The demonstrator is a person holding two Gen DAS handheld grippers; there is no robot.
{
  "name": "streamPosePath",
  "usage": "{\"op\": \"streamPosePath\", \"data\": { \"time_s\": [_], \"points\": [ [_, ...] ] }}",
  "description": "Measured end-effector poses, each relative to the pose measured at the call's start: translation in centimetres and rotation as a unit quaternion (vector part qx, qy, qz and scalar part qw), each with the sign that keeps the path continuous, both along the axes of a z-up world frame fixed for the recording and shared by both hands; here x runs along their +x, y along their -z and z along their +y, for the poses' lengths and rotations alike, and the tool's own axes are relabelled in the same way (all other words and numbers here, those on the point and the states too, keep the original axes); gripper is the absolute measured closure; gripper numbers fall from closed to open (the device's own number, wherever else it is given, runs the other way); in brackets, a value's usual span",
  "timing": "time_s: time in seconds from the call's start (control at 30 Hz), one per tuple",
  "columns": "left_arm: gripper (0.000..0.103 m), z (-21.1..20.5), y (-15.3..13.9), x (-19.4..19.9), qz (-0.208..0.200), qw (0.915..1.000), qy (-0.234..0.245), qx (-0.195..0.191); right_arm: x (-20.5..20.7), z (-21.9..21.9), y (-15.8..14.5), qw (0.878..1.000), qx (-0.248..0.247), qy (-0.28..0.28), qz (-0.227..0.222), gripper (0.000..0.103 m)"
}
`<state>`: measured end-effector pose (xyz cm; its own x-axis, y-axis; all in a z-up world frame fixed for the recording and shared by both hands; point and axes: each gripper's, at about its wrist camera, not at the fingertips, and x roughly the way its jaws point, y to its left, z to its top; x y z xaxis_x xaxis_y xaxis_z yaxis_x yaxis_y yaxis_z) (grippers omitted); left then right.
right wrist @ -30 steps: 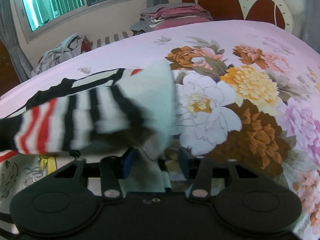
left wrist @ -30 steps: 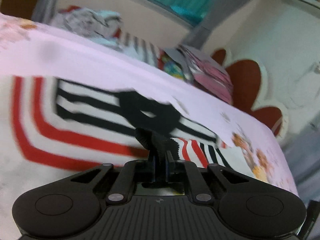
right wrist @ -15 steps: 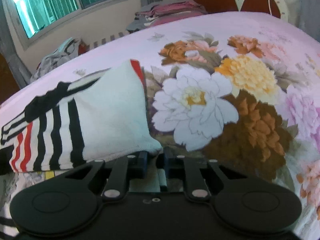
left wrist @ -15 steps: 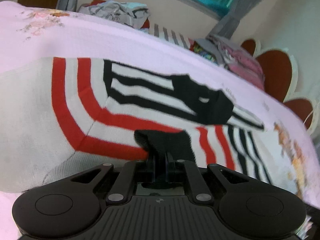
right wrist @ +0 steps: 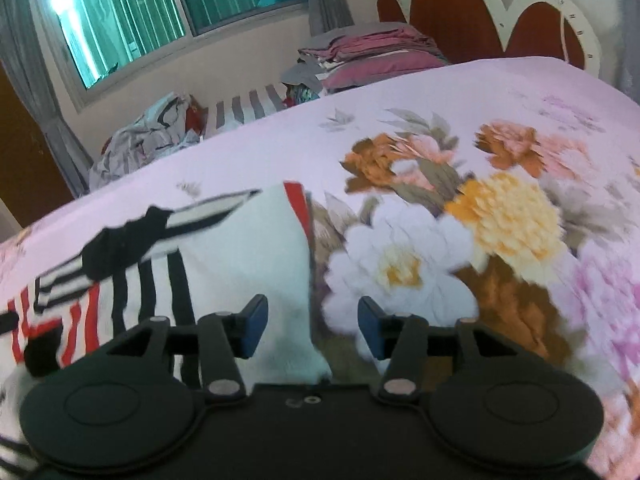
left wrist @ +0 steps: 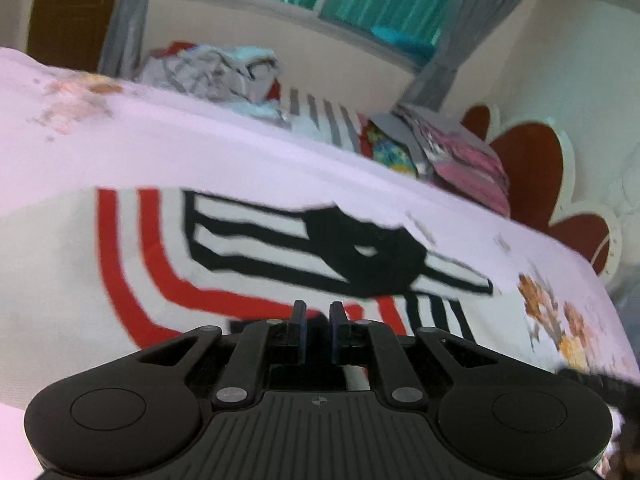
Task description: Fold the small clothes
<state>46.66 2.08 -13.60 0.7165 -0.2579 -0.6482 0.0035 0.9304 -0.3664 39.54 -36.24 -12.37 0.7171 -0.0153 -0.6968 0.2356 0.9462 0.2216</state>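
Observation:
A small white knit garment (left wrist: 60, 264) with red and black stripes and a black collar lies folded on the floral bedsheet (left wrist: 200, 148). In the left wrist view my left gripper (left wrist: 318, 320) hovers over its near edge, fingers a narrow gap apart with nothing between them. In the right wrist view the same garment (right wrist: 240, 256) lies at left, its white folded edge running between the fingers. My right gripper (right wrist: 312, 326) is open wide above that edge, empty.
A pile of unfolded clothes (right wrist: 144, 140) sits at the far bed edge under the window. A stack of folded pink and grey linens (right wrist: 372, 56) lies by the red headboard (right wrist: 456, 16). The flowered sheet (right wrist: 500, 220) spreads to the right.
Both grippers have let go of the garment: the left released the black cuff and opened slightly, the right opened wide. The folded-over part now lies flat on the bed.

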Motion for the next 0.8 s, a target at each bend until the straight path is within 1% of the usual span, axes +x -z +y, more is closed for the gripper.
{"op": "streamPosePath", "data": {
  "time_s": [0.1, 0.2, 0.3, 0.4, 0.43, 0.47, 0.53, 0.6, 0.67, 0.7, 0.77, 0.8],
  "points": [
    [0.094, -1.3, 1.3, 0.7, 0.016, 0.9998, 0.011, 0.005, 3.0, -0.1, 0.9, 1.000, 0.016, -0.001, 0.005, 0.055],
    [0.094, -1.9, 2.4, 1.3, 0.025, 0.9996, 0.008, 0.006, 5.7, -0.4, 1.6, 1.000, 0.021, 0.007, 0.007, 0.055],
    [0.093, -1.9, 3.5, 1.9, 0.035, 0.9993, 0.003, 0.014, 8.2, -1.1, 2.3, 0.999, 0.044, 0.015, 0.012, 0.055],
    [0.094, -1.4, 4.5, 2.3, 0.043, 0.9990, -0.006, 0.006, 9.6, -1.1, 2.9, 0.999, 0.052, 0.007, 0.012, 0.055],
    [0.094, -1.3, 4.6, 2.3, 0.042, 0.9991, -0.006, 0.004, 10.1, -0.9, 3.1, 0.999, 0.044, 0.003, 0.017, 0.058],
    [0.094, -1.2, 4.7, 2.2, 0.041, 0.9991, -0.005, 0.005, 10.3, -0.8, 3.3, 0.999, 0.040, 0.003, 0.021, 0.065],
    [0.094, -1.3, 4.7, 2.3, 0.039, 0.9992, -0.004, 0.008, 10.3, -0.7, 3.5, 1.000, 0.017, 0.008, 0.024, 0.085],
    [0.094, -1.4, 4.7, 2.3, 0.039, 0.9992, -0.005, 0.011, 10.0, -0.8, 3.4, 1.000, 0.003, 0.009, 0.020, 0.093],
    [0.094, -1.6, 4.6, 2.3, 0.039, 0.9991, -0.005, 0.015, 9.8, -1.0, 3.6, 0.999, -0.035, 0.023, 0.016, 0.095],
    [0.094, -1.7, 4.7, 2.3, 0.036, 0.9992, -0.002, 0.018, 9.9, -1.1, 4.1, 0.999, -0.042, 0.022, 0.023, 0.096],
    [0.094, -1.6, 4.9, 2.3, 0.030, 0.9993, -0.001, 0.021, 10.1, -0.6, 3.9, 0.998, -0.063, 0.011, 0.025, 0.096],
    [0.094, -1.6, 4.7, 2.4, 0.033, 0.9992, -0.002, 0.021, 10.1, -0.3, 3.6, 0.997, -0.073, 0.004, 0.025, 0.095]
  ]
}}
